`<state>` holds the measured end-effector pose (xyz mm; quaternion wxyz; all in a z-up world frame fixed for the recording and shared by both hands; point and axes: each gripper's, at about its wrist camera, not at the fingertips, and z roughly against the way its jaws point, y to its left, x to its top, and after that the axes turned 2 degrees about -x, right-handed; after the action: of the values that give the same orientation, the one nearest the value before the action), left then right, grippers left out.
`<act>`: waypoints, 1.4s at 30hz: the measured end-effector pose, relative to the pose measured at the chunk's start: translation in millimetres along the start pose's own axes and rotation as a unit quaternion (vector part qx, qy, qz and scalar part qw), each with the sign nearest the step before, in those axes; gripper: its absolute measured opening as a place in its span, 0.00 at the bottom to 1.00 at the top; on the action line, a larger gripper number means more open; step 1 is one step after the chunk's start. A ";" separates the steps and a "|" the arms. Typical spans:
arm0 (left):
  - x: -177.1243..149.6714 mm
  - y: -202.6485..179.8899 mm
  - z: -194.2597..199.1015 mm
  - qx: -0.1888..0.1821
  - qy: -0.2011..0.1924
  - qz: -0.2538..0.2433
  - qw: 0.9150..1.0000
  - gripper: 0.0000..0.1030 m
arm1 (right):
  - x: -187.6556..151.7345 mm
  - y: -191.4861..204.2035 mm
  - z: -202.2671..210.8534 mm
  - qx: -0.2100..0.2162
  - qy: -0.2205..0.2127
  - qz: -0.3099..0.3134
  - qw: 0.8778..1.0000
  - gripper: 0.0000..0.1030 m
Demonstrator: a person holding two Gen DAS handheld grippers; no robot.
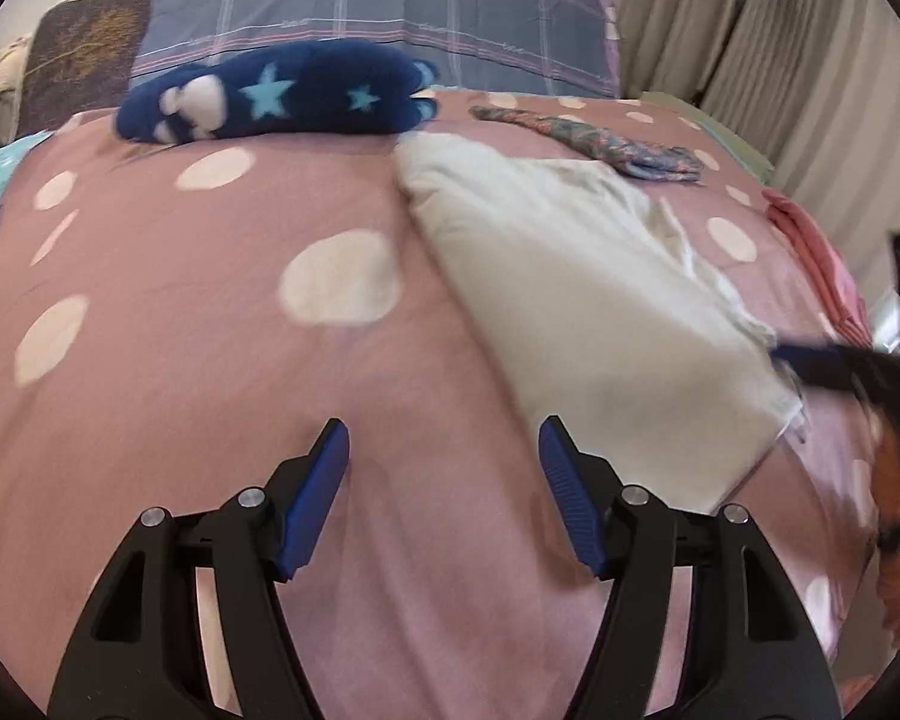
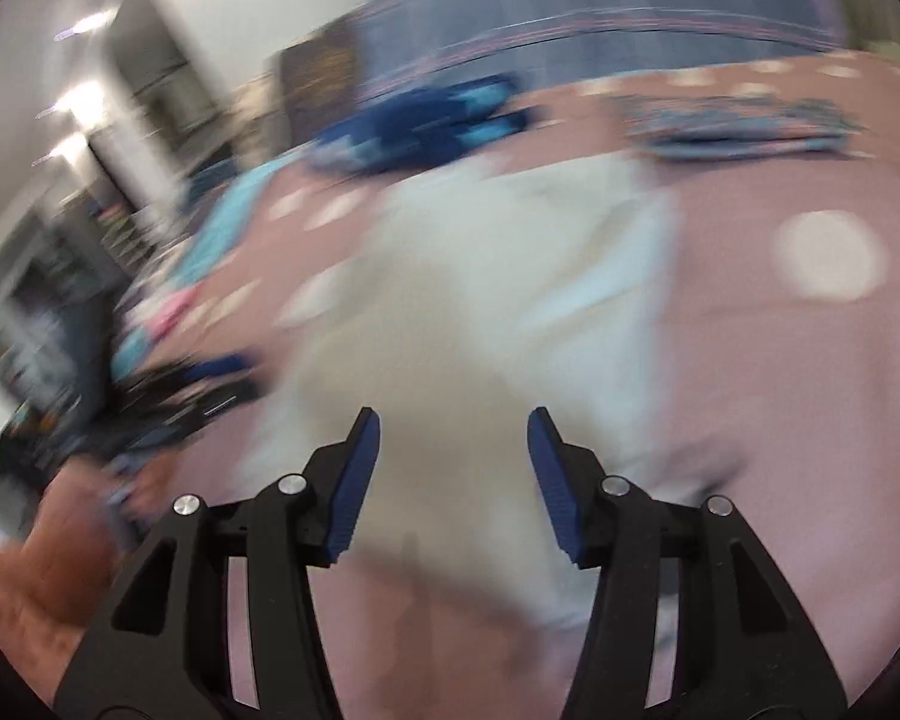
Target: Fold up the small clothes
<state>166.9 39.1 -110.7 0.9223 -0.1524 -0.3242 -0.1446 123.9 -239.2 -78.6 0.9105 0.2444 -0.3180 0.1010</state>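
The cream garment [image 1: 570, 294] lies folded flat on the bed [image 1: 210, 360]. The left gripper [image 1: 444, 450] stands wide over bare pink dotted cover, just beside the garment, holding nothing. The right gripper [image 2: 453, 444] stands parted above the garment's near edge, empty; its view is blurred.

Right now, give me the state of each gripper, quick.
Left gripper: open, nothing between its fingers, over the pink dotted bedcover.
Right gripper: open, holding nothing, over the white garment.
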 end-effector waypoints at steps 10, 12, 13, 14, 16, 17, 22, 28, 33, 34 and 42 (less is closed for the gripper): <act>-22.5 19.9 36.1 0.018 -0.042 0.044 0.998 0.65 | -32.2 119.0 -68.9 0.070 0.071 0.097 0.990 0.41; -25.5 20.7 38.4 0.018 -0.046 0.044 0.998 0.65 | -34.1 115.6 -84.0 0.056 0.094 0.081 0.991 0.32; -26.8 21.3 39.3 0.017 -0.047 0.045 0.998 0.65 | -37.0 114.8 -88.3 0.063 0.105 0.077 0.989 0.32; -27.6 21.7 40.0 0.017 -0.048 0.046 0.998 0.65 | -38.5 116.6 -85.7 0.072 0.103 0.083 0.989 0.32; -29.6 21.4 41.2 0.015 -0.050 0.046 0.998 0.65 | -40.9 120.9 -78.0 0.112 0.116 0.092 0.983 0.32; -29.8 21.2 41.4 0.015 -0.050 0.044 0.998 0.65 | -39.0 118.4 -68.1 0.134 0.112 0.087 0.981 0.32; -29.0 14.4 39.9 0.007 -0.050 0.031 0.998 0.65 | -6.4 62.2 -24.2 0.038 0.028 0.032 0.998 0.32; -26.3 2.5 29.0 0.003 -0.040 0.017 0.999 0.68 | -14.0 -1.1 -29.7 -0.065 0.048 -0.045 0.996 0.27; -27.5 -21.3 9.4 -0.012 -0.004 -0.029 1.000 0.69 | -20.8 10.7 -11.2 -0.061 0.031 -0.002 0.998 0.29; -29.0 -29.3 3.6 -0.008 0.008 -0.050 0.999 0.69 | -16.6 6.4 -4.8 -0.054 0.022 -0.013 0.998 0.35; 24.2 -36.8 -8.3 -0.017 -0.008 -0.059 0.998 0.70 | 25.5 -87.0 10.2 -0.079 -0.004 -0.131 0.988 0.66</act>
<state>176.2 -1.7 -94.5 0.9070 -0.1496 -0.3372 -0.2032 167.8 -318.5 -88.8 0.9311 0.2115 -0.2936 -0.0461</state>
